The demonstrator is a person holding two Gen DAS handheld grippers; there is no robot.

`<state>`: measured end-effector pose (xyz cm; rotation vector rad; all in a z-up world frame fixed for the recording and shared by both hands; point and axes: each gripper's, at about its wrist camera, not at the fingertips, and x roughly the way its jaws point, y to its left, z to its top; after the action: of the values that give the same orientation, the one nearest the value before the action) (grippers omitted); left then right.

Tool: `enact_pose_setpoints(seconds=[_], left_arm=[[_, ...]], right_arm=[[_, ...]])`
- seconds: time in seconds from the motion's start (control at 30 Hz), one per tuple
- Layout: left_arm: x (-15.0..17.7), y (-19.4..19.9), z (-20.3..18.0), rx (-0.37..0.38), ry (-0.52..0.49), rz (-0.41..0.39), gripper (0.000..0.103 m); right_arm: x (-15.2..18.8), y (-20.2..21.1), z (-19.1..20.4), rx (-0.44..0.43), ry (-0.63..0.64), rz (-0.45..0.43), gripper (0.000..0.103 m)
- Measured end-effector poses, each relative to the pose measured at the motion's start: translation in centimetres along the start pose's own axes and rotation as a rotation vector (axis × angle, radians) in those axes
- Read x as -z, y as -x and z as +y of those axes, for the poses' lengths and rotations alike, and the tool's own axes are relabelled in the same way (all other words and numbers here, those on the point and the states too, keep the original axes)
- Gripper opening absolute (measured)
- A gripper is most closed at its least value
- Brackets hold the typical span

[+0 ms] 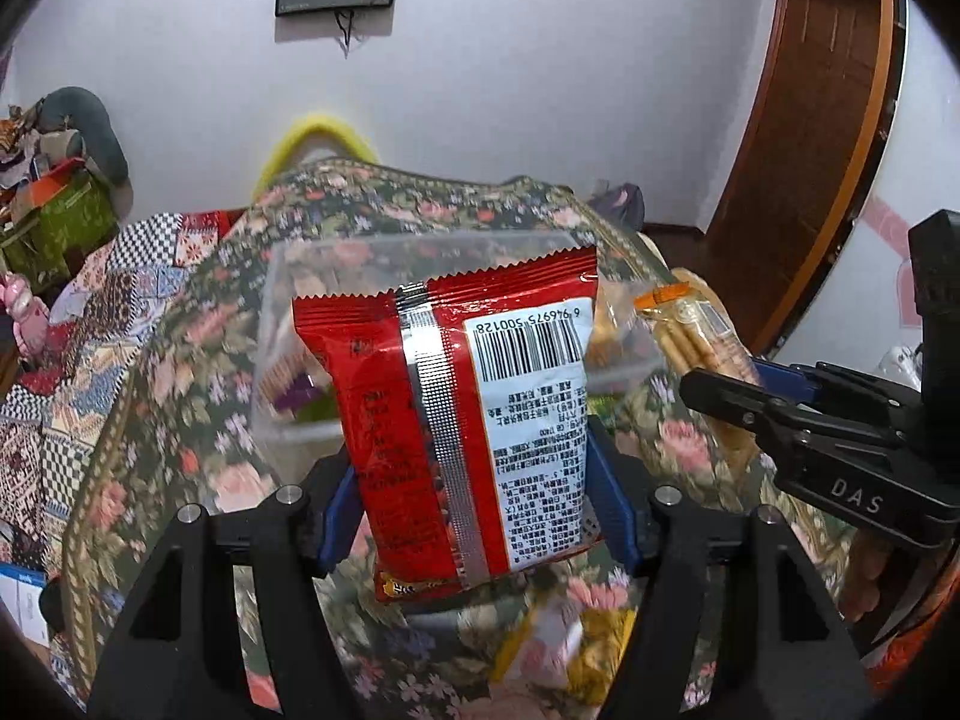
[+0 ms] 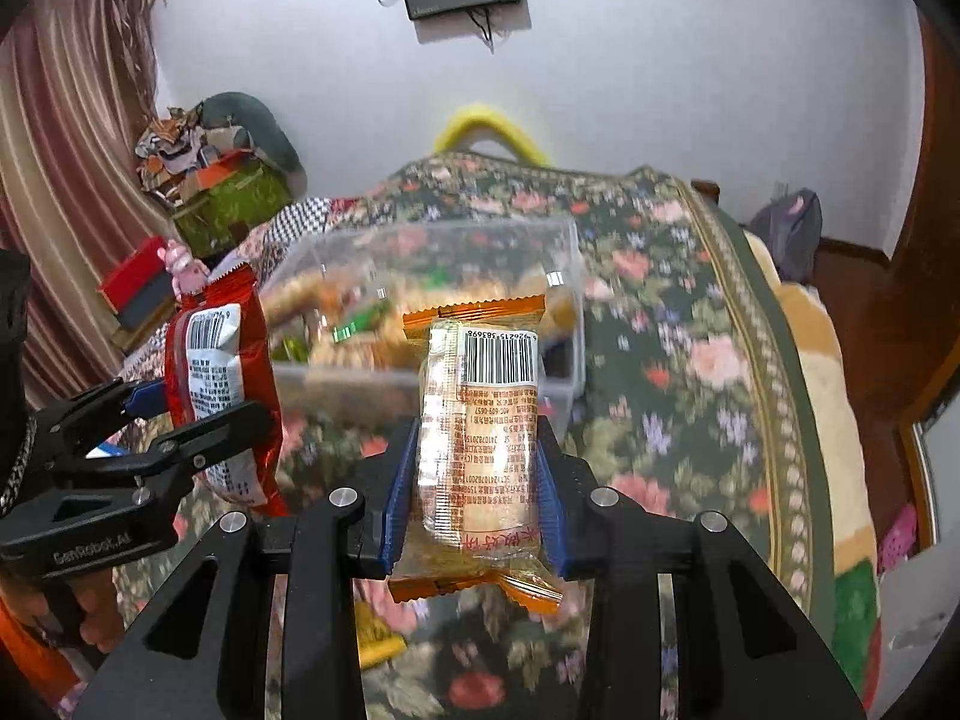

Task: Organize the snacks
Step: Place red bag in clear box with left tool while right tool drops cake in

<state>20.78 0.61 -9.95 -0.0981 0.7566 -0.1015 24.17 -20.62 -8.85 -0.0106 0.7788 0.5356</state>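
Observation:
My left gripper point(image 1: 474, 516) is shut on a red snack bag point(image 1: 456, 414) with a white barcode label, held upright above the floral cloth. It also shows in the right wrist view point(image 2: 222, 396) at the left. My right gripper point(image 2: 474, 498) is shut on an orange-edged clear pack of biscuits point(image 2: 474, 438); in the left wrist view the pack point(image 1: 696, 336) and the right gripper point(image 1: 738, 387) are at the right. A clear plastic box point(image 2: 564, 276) holding several snacks stands on the cloth just beyond both packs; it also shows in the left wrist view point(image 1: 270, 324).
The floral cloth point(image 2: 690, 360) covers the table. A yellow packet point(image 1: 594, 636) lies on it below the left gripper. A green box point(image 2: 228, 210) and clutter sit at the far left. A wooden door point(image 1: 810, 120) is at the right.

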Motion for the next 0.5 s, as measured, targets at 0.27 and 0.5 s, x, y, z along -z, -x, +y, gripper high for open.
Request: enact_pose_setpoints(seconds=[0.27,0.5], left_arm=[[-3.2,-1.4,1.6,-0.037,0.015,-0.035,0.065],[-5.6,-3.9,3.8,-0.075,0.043,-0.031,0.065]], right_arm=[[-4.4,-2.7,0.6,-0.028,-0.006,-0.021,0.033],[-6.8,-5.9,0.7,-0.028,-0.013,0.017,0.033]])
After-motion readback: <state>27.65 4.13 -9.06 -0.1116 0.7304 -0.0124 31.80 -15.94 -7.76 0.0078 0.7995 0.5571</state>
